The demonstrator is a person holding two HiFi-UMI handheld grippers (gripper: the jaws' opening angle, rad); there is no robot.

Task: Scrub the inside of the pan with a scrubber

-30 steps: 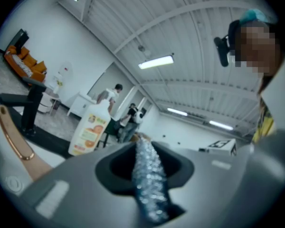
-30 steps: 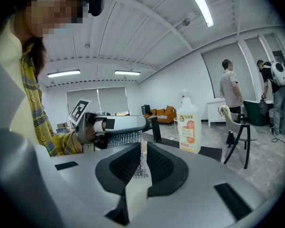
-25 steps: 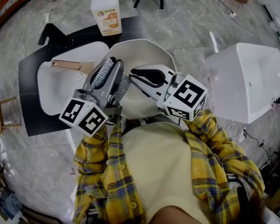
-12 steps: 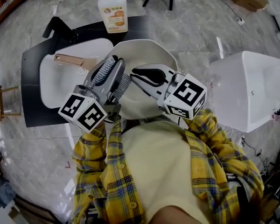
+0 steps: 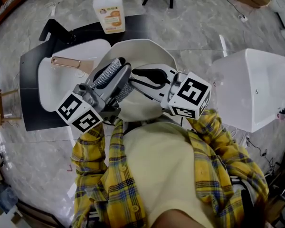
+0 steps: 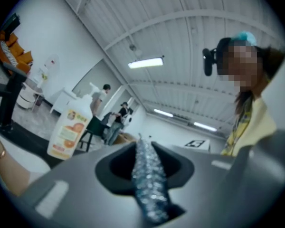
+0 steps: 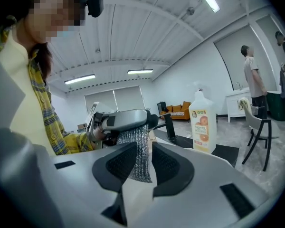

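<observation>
A silver mesh scrubber (image 5: 109,72) is pinched in my left gripper (image 5: 119,70), which is shut on it; in the left gripper view the mesh (image 6: 149,184) runs up between the jaws. My right gripper (image 5: 137,75) sits close beside it, tips towards the scrubber. Its jaws are opening, and the hanging edge of the scrubber (image 7: 139,158) lies in the gap, with the pads not pressing on it. Both grippers hover over the cream pan (image 5: 149,53), whose copper handle (image 5: 65,61) points left over the sink.
The pan rests by a white sink basin (image 5: 50,87) set in a black counter (image 5: 28,65), with a black tap (image 5: 57,32) behind. A soap bottle (image 5: 109,8) stands at the back. A white tub (image 5: 256,87) sits to the right. People stand far off.
The right gripper's jaws have parted slightly around the scrubber's edge. The left gripper and its marker cube have drifted a little to the left. The head view shifted slightly.
</observation>
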